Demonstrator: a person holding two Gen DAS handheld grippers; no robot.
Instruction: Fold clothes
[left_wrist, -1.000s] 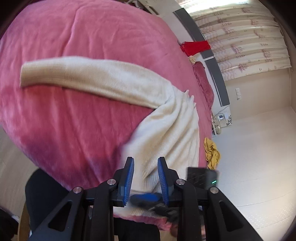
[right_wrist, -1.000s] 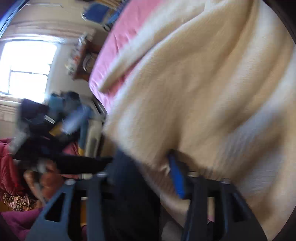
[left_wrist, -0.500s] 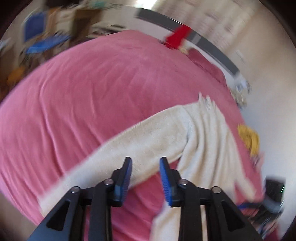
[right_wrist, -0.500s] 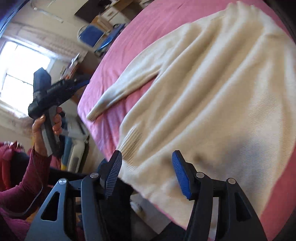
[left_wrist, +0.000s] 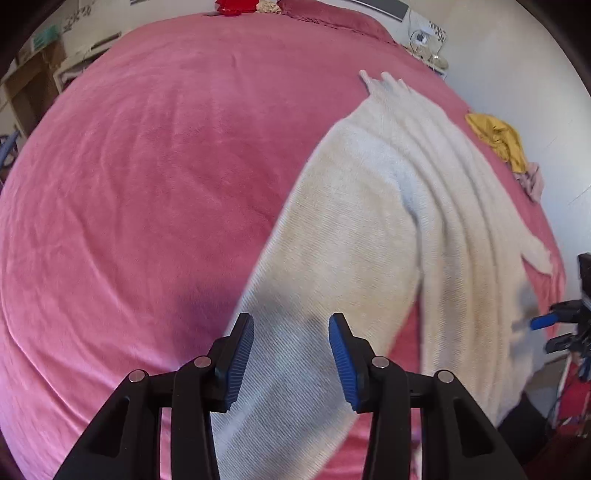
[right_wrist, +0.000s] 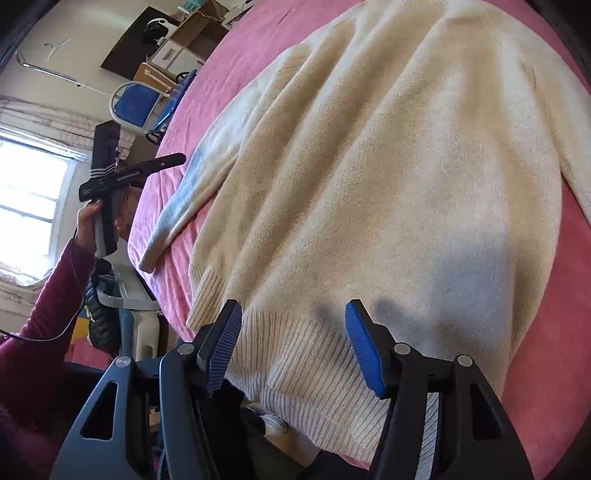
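Observation:
A cream knit sweater (right_wrist: 388, 177) lies spread flat on a pink bed cover (left_wrist: 147, 184). In the left wrist view one long sleeve (left_wrist: 332, 236) runs toward me, and my left gripper (left_wrist: 291, 350) hangs open just above it, nothing between its blue pads. In the right wrist view my right gripper (right_wrist: 293, 347) stands open over the ribbed hem (right_wrist: 295, 354) at the bed's near edge, holding nothing. The left gripper (right_wrist: 122, 173) also shows at the left of that view, held up in a person's hand (right_wrist: 86, 221) beside the sleeve cuff (right_wrist: 159, 240).
A yellow garment (left_wrist: 498, 142) and a small pink one (left_wrist: 530, 181) lie at the bed's far right edge. A blue chair (right_wrist: 136, 105), cardboard boxes and a drawer unit stand beyond the bed. A bright window (right_wrist: 26, 192) is at the left.
The left gripper has swung across the bed and come down over the sleeve, its jaws wider than before. The right gripper has closed in on the hem. The sweater lies as before.

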